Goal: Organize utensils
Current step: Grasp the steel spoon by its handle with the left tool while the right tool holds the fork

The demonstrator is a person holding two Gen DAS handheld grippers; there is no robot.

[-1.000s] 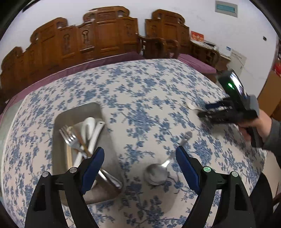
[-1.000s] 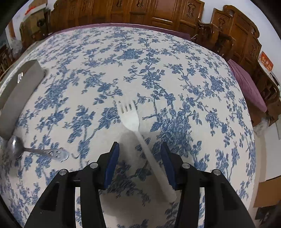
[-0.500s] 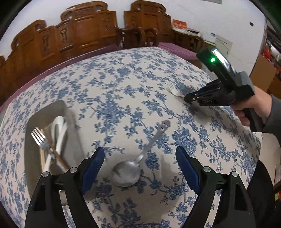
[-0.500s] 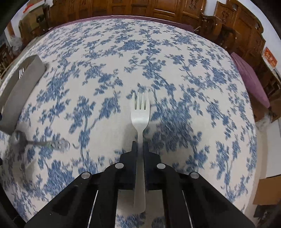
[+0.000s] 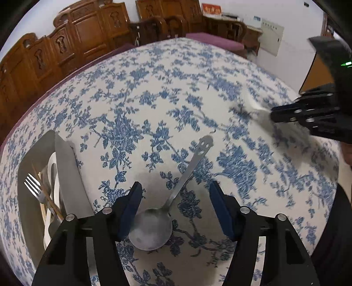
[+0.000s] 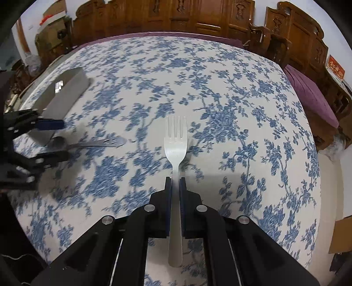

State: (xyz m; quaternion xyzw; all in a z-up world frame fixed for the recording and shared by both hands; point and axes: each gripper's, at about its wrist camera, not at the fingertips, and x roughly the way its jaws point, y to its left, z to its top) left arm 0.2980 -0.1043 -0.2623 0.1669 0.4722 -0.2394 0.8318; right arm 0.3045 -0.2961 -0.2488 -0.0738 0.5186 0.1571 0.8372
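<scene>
Home dining room. My view: round table (image 5: 198, 72) under blue-floral tablecloth (image 6: 220, 92). Carved wooden chairs (image 5: 88, 37) line the white wall (image 5: 292, 19).

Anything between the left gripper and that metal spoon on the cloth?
Nothing visible. The left gripper hangs right over the spoon, jaws just been closing, straddling the neck where bowl meets handle, pads not yet touching. The tray sits off to the side.
</scene>
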